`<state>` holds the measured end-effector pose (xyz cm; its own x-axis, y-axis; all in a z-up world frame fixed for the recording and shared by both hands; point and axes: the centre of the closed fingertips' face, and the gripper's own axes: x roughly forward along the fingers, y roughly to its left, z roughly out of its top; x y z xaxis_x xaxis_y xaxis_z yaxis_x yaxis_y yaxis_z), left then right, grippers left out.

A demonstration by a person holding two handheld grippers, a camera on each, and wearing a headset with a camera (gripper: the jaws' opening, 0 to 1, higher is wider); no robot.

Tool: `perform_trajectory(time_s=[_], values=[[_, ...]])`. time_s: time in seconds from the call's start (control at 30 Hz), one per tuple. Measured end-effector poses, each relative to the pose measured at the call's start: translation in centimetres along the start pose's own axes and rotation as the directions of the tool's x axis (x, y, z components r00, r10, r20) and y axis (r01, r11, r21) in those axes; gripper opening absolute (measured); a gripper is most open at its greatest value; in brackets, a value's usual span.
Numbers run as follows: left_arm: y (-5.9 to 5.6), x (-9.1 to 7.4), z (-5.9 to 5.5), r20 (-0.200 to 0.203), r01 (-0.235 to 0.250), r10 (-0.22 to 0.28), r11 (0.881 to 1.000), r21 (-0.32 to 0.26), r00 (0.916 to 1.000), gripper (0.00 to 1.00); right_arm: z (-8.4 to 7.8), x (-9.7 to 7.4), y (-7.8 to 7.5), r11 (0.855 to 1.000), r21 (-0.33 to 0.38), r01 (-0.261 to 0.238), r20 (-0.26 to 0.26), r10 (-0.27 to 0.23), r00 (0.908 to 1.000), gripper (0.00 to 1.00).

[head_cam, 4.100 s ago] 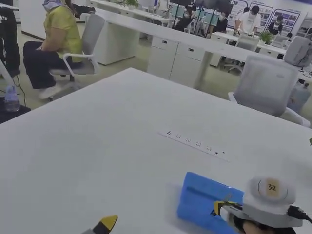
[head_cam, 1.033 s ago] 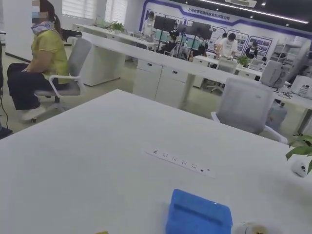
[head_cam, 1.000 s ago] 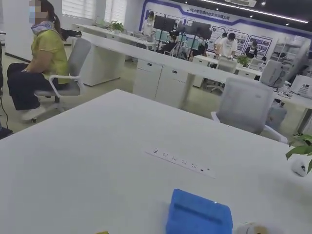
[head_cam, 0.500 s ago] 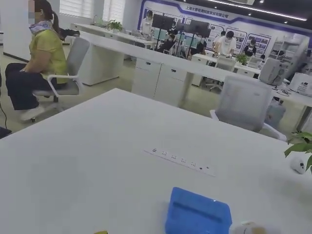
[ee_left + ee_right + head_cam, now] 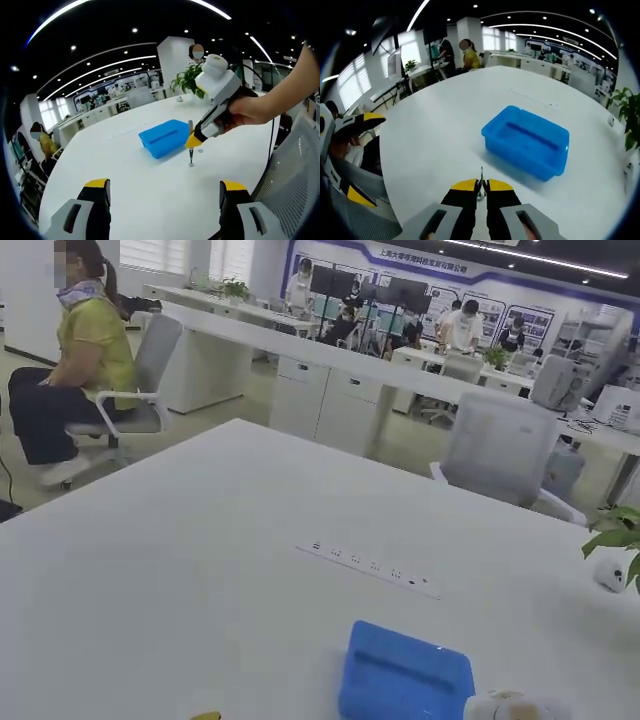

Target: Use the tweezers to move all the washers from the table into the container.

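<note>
Chiefly, the head camera has tipped up over the last few seconds. The picture slid down, so this is no move of the things. The blue container [image 5: 405, 680] keeps its place on the white table [image 5: 200, 570], near of the socket strip [image 5: 370, 567]. Earlier the right gripper [image 5: 481, 186] showed fully at the container's near right corner; now just its pale top peeks in at the head view's near edge.

For the task this likely means little progress. No washers can be made out in the container, and on the table they are too small to tell.

The right gripper's jaws are pressed together on the tweezers [image 5: 190, 147]. In the left gripper view these stand almost upright, long axis vertical, tips down at the table just near of the container. The left gripper [image 5: 165, 184] waits well to the left, its jaws wide apart and holding nothing.
</note>
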<state>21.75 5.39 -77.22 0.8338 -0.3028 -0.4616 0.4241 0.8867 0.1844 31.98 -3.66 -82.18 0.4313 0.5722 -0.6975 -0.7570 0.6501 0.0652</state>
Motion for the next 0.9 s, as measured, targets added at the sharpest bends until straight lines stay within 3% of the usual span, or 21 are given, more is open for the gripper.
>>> perform_trajectory(time_s=[0.9], values=[[-0.13, -0.01, -0.03, -0.002, 0.003, -0.003, 1.000, -0.001, 1.0000, 0.92, -0.04, 0.08, -0.04, 1.000, 0.027, -0.006, 0.000, 0.006, 1.0000, 0.02]])
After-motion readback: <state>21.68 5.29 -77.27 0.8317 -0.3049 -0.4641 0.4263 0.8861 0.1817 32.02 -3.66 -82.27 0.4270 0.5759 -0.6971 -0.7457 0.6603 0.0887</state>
